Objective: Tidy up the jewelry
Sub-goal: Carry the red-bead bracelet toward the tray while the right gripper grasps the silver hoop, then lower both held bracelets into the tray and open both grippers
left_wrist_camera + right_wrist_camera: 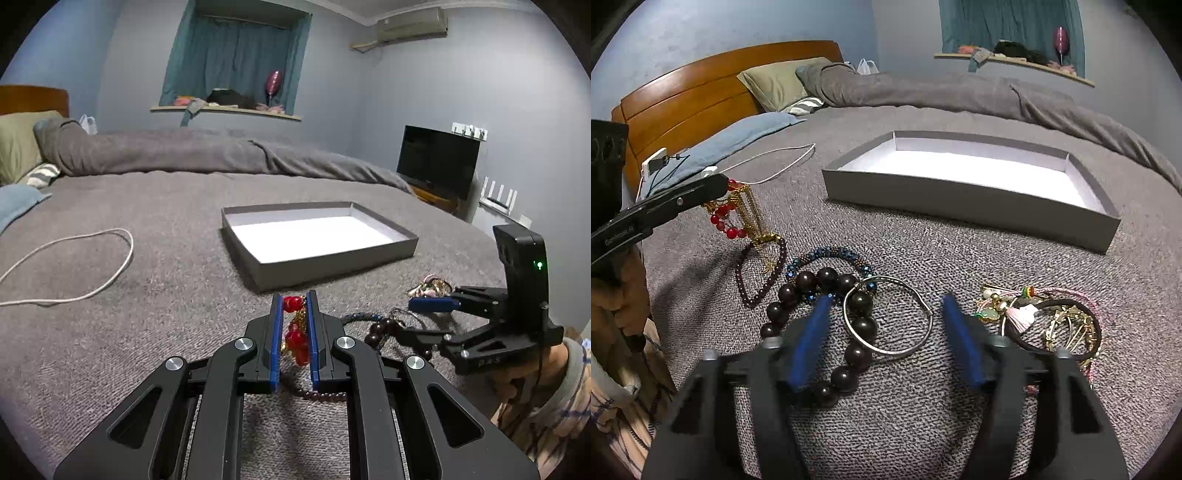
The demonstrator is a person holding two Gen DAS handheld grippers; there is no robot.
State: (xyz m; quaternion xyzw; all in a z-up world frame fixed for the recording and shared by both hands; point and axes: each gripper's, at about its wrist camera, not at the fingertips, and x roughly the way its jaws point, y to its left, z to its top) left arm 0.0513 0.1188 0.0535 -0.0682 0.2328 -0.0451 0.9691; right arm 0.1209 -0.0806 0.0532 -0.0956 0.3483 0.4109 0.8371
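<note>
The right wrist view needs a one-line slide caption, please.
Open right gripper above a silver bangle on the bed.
</note>
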